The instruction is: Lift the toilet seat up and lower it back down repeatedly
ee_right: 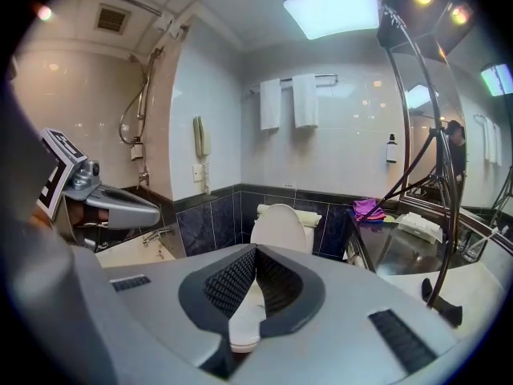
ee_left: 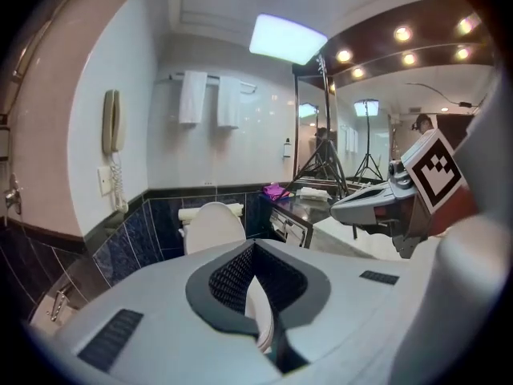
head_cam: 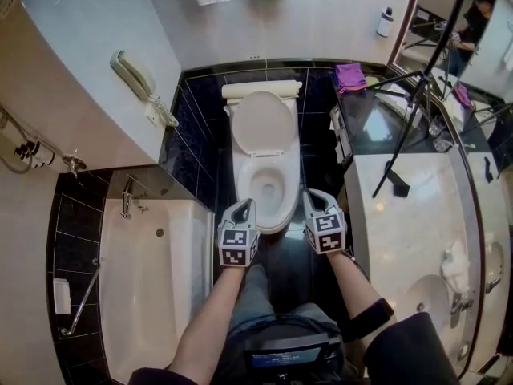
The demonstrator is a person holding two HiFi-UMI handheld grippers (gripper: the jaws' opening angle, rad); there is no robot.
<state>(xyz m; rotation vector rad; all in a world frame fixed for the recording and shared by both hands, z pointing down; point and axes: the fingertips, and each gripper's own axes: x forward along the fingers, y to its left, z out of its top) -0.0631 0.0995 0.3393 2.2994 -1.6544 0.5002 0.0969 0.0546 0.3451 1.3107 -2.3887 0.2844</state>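
While the person stands facing the toilet (head_cam: 265, 215), the head view shows the left gripper (head_cam: 243, 207) and right gripper (head_cam: 314, 195) held side by side just in front of the toilet's front rim, apart from each other and touching nothing. The toilet seat (head_cam: 243, 179) looks to lie down on the bowl, though I can't be sure of that from here. The lid (head_cam: 260, 123) stands upright at the back of the toilet. A bathtub (head_cam: 152, 279) lies to the left of the toilet and a pale counter (head_cam: 409, 215) to its right. A purple cloth (head_cam: 350, 76) sits on the dark shelf right of the toilet's back.

From the left gripper view, its jaws are closed together with nothing between them. The upright lid (ee_left: 212, 224) shows beyond them. The right gripper (ee_left: 341, 207) hangs off to the right, and a wall phone (ee_left: 112, 123) is mounted left of the toilet.

From the right gripper view, this gripper's jaws are also pressed together and empty. The white bowl shows through the notch below them and the lid (ee_right: 279, 227) above. Two towels (ee_right: 292, 101) hang on the wall over the toilet.
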